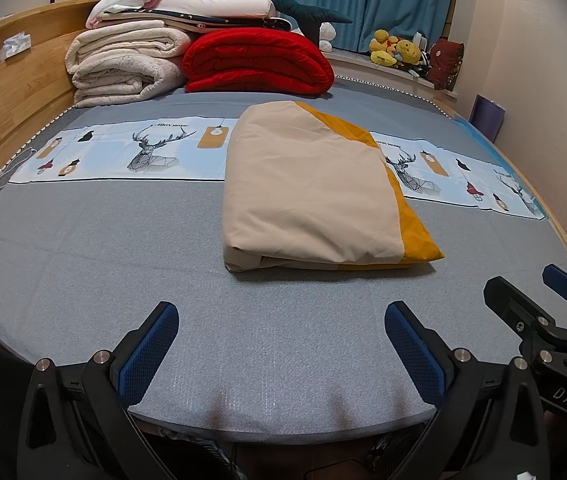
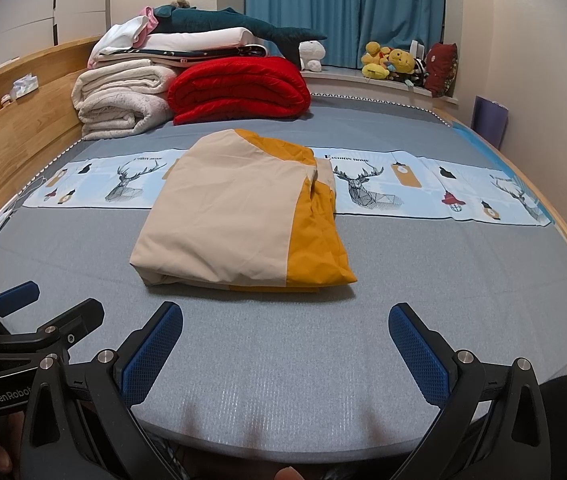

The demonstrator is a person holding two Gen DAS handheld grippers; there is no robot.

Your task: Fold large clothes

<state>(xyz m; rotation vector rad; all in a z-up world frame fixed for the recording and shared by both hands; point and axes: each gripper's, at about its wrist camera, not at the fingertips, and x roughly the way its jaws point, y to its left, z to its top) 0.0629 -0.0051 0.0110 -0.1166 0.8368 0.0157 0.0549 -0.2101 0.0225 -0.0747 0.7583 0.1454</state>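
Left wrist view shows your left gripper [image 1: 281, 344] with fingers spread wide and empty above the near edge of the bed [image 1: 83, 248]; your right gripper [image 2: 285, 346] hangs just beside it, equally wide and empty. Beyond both lies the folded beige-and-mustard cloth [image 2: 235, 216] at mid-bed. Far left, a red quilt [image 2: 239, 88] and cream blankets [image 2: 119, 100] are stacked.
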